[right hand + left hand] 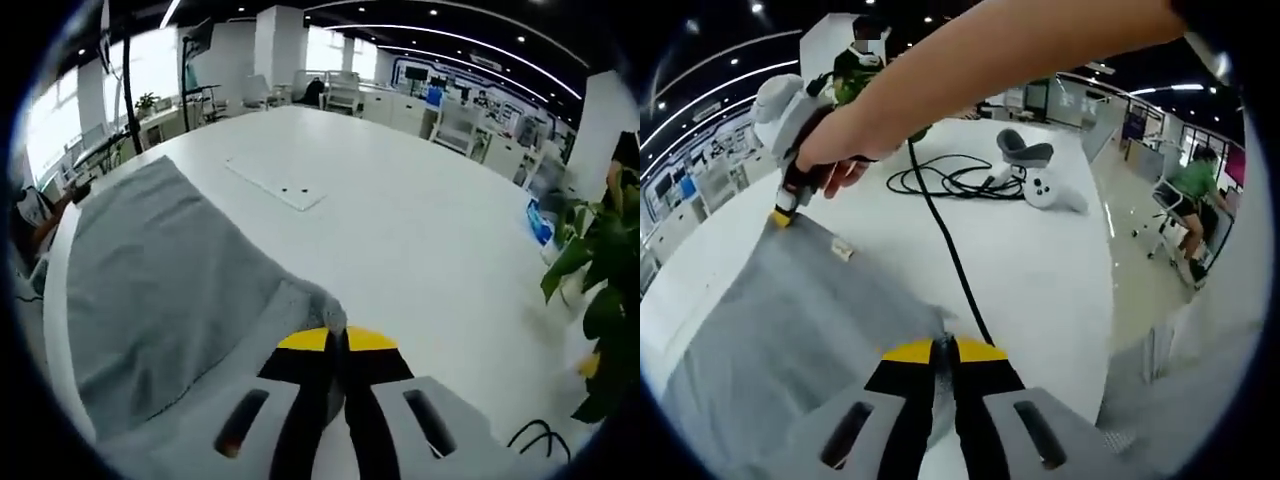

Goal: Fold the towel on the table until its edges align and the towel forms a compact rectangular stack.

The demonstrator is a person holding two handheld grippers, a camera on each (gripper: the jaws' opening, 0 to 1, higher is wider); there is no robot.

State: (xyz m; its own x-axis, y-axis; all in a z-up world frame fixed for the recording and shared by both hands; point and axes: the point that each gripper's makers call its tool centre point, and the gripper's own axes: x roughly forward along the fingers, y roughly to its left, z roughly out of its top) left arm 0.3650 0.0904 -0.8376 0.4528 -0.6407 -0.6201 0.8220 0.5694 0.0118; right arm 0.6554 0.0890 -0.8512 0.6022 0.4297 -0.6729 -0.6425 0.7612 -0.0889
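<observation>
In the left gripper view, the grey towel (790,320) lies spread on the white desk (1040,270), reaching from the left tongs (944,350) away to the upper left. The left tongs are pressed together on the towel's near corner. At the far corner, the right tongs (783,216), held by a hand (835,160), pinch that edge. A black cable (945,245) runs from beyond the left tongs to a coil of cable (955,180), beside a white controller (1040,188) and a grey headset (1025,150).

In the right gripper view, the towel (160,290) stretches left of the right tongs (337,342), which are clamped on its corner. A flat white plate (275,183) lies on the desk (420,250) beyond them, and a green plant (600,290) stands at the right.
</observation>
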